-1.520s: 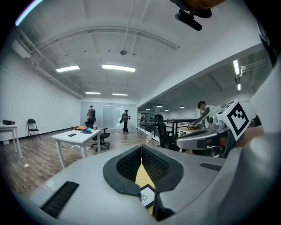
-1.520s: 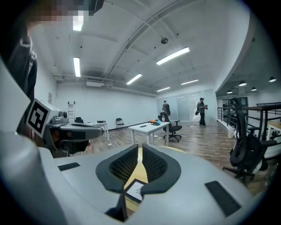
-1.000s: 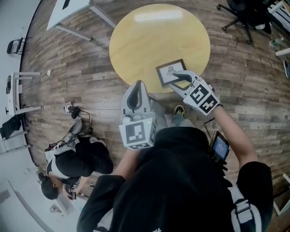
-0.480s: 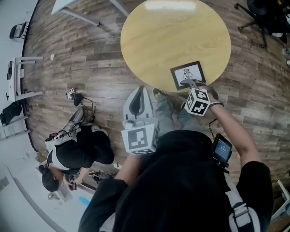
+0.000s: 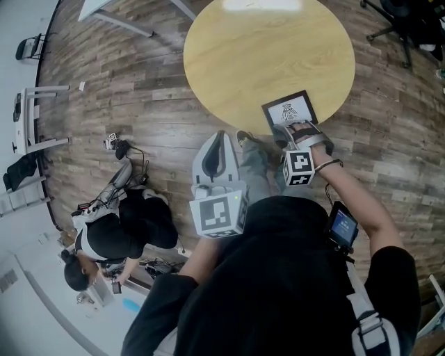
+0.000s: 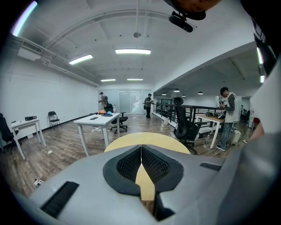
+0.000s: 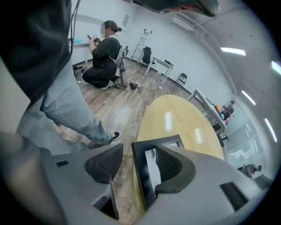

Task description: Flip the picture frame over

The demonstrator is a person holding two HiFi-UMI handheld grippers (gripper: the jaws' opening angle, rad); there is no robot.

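Observation:
The black picture frame (image 5: 290, 110) lies flat, picture side up, at the near edge of the round yellow table (image 5: 271, 55). My right gripper (image 5: 295, 129) is at the frame's near edge, pointing steeply down. Its jaws have just been opening and now stand wide. In the right gripper view the frame (image 7: 147, 169) has its edge between the jaws of the right gripper (image 7: 131, 158), one pad over the picture and the other clear of it. My left gripper (image 5: 218, 138) hangs shut and empty short of the table; its pads meet at the left gripper (image 6: 141, 151).
A person (image 5: 115, 240) crouches on the wooden floor at the left among cables. A white table (image 5: 118, 10) stands at the far left and an office chair (image 5: 410, 17) at the far right. A phone (image 5: 342, 226) is strapped to the right forearm.
The right gripper has sunk and rolled at the frame's near edge, and its jaws have spread. The frame now rests flat on the table. The left gripper has barely shifted.

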